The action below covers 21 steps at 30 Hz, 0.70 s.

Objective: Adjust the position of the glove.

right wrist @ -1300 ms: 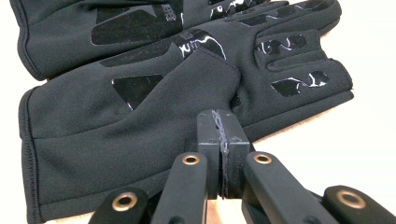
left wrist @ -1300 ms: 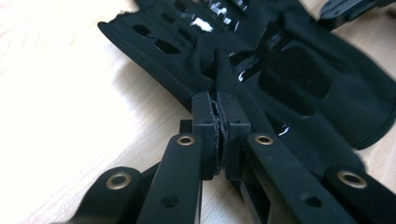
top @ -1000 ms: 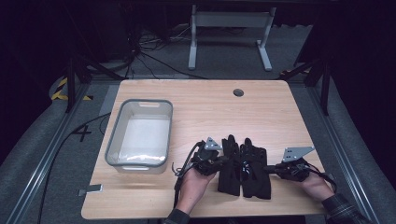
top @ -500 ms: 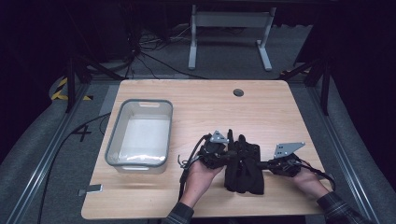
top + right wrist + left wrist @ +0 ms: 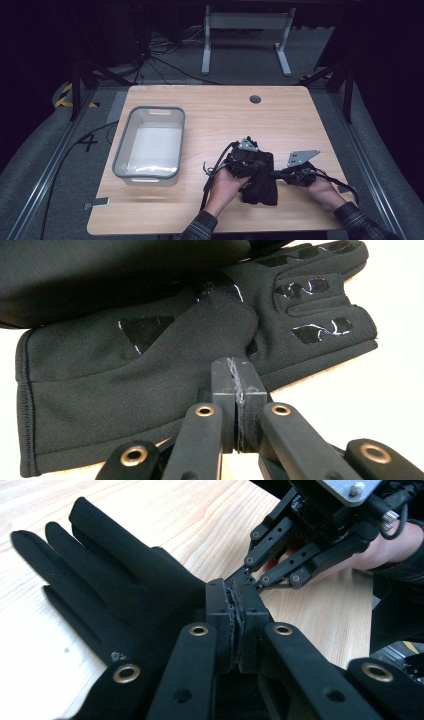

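While both my hands sit at the near edge of the table (image 5: 210,115), my left gripper (image 5: 248,161) has its jaws pressed together on the black glove (image 5: 120,595), pinching a fold of its fabric. My right gripper (image 5: 280,174) is likewise clamped tight on the edge of a second glove (image 5: 150,370), palm patches up. Both gloves lie bunched together between my grippers on the wood. Farther off to the left, well apart from them, stands the grey bin (image 5: 125,165).
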Tool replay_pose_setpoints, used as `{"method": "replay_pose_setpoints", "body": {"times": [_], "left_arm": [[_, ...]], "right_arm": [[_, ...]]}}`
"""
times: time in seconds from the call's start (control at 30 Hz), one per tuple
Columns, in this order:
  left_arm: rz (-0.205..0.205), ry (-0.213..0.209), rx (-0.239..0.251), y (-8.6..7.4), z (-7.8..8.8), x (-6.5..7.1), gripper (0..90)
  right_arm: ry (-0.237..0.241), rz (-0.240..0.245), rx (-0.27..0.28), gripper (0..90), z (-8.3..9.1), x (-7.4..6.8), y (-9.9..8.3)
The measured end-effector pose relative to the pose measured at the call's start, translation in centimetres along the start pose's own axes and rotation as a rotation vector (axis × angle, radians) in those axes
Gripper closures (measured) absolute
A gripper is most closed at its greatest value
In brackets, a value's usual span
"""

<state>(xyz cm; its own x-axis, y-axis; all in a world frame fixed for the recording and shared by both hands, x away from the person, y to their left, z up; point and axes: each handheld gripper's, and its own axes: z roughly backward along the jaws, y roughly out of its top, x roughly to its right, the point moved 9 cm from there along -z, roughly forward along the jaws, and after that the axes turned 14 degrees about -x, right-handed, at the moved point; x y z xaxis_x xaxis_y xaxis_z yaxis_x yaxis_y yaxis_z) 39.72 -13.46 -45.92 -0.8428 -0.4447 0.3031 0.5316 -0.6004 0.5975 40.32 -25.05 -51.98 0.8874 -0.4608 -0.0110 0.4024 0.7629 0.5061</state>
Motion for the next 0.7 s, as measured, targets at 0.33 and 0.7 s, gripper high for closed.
{"method": "replay_pose_setpoints", "body": {"times": [0.33, 0.7], "left_arm": [[-0.016, -0.017, -0.018, 0.7, -2.2, 0.4, 86.4], [-0.052, -0.031, 0.045, 1.4, -1.2, 0.9, 81.4]], "right_arm": [[0.001, 0.001, 0.002, 89.8, 0.1, 0.0, -0.2], [-0.035, -0.043, 0.050, 89.7, 2.5, 1.5, -0.6]]}}
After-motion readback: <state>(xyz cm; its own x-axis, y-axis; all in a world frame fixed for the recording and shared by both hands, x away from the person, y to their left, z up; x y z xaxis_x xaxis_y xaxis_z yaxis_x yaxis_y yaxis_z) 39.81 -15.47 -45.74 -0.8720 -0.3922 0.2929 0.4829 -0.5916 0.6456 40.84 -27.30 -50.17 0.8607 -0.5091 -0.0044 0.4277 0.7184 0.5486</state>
